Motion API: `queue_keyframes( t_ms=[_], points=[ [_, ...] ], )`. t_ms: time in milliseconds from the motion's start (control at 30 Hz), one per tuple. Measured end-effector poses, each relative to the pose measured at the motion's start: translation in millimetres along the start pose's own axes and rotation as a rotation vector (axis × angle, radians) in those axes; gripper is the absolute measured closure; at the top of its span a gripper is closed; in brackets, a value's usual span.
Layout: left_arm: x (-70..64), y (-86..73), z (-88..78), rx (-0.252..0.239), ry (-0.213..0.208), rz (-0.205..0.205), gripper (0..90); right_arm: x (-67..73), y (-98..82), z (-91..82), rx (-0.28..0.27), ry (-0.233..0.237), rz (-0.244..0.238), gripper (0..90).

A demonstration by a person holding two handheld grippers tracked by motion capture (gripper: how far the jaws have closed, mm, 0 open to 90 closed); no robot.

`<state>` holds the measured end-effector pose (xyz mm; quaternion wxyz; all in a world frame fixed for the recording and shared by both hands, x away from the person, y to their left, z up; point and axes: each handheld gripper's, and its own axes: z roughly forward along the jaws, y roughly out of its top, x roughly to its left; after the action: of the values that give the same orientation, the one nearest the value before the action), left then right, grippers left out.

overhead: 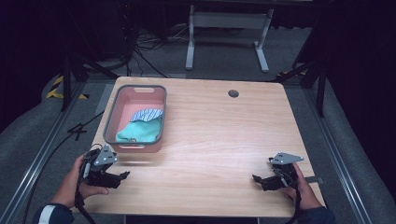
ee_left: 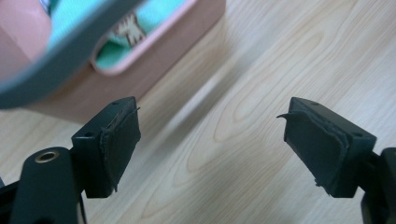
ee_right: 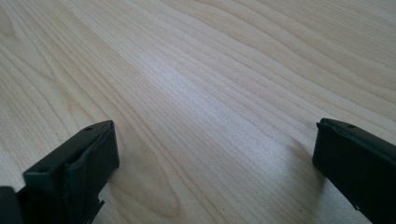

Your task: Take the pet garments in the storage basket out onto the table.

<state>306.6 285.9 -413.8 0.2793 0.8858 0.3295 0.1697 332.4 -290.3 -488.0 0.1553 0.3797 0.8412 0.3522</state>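
Note:
A pink basket with a grey rim [overhead: 111, 110] stands at the table's left; its near wall [ee_left: 154, 56] fills the upper left of the left gripper view. Inside lie a teal cloth [overhead: 140, 132] and a blue-striped cloth [overhead: 147, 114]; the teal cloth [ee_left: 159, 16] shows through the handle slot. My left gripper [overhead: 122, 176] hovers near the front left edge, just in front of the basket, jaws apart with bare wood between the pads [ee_left: 119, 144]. My right gripper [overhead: 258, 179] rests low at the front right, open wide over bare wood, its pads [ee_right: 88, 163] holding nothing.
A small dark round grommet [overhead: 233, 93] sits in the tabletop [overhead: 219, 135] near the far edge. Beyond the table stand a white frame's legs [overhead: 190, 42] and cables on a grey floor. Black tripod legs flank both sides.

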Motion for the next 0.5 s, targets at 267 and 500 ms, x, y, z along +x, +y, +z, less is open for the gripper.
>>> queue_keyframes(
  t_ms=[267,500],
  points=[
    [10.6,15.8,-23.8,-0.092,-0.004,-0.026,18.2,0.0,0.0,0.0,0.000,0.000,0.001,0.6],
    [24.1,41.9,-33.1,-0.083,0.016,-0.002,17.8,0.0,0.0,0.0,0.000,0.001,0.000,0.6]
  ],
)
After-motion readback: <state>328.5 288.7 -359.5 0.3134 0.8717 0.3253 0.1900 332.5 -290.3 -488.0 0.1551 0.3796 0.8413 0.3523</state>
